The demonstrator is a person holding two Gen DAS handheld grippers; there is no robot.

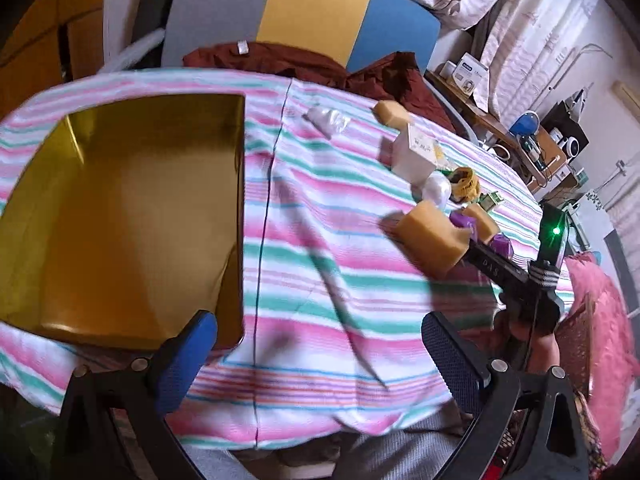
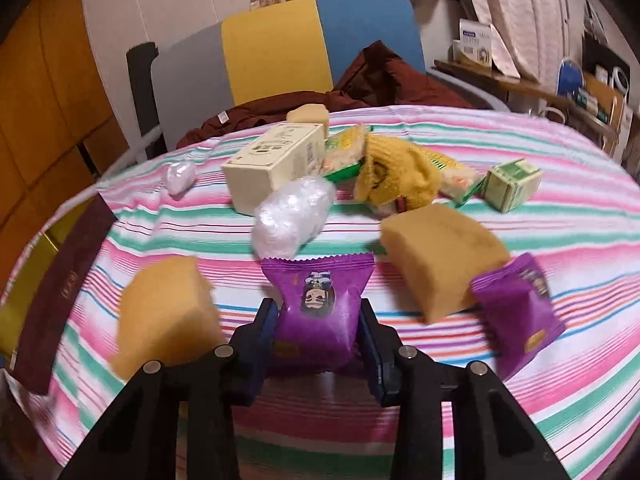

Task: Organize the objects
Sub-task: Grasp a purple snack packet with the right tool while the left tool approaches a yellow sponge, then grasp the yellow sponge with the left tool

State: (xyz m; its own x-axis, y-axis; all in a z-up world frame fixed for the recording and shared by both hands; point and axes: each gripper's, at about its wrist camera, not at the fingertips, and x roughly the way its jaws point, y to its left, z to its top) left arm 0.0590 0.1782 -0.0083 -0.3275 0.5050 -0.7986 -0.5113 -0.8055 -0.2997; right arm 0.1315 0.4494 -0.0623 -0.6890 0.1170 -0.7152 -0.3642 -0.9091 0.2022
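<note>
I see a glossy purple snack packet with crimped edges on the striped cloth, pinched between my right gripper's pads. Porous tan sponges flank it. My left gripper gapes wide, holding nothing, beside the gold-lined box.
</note>
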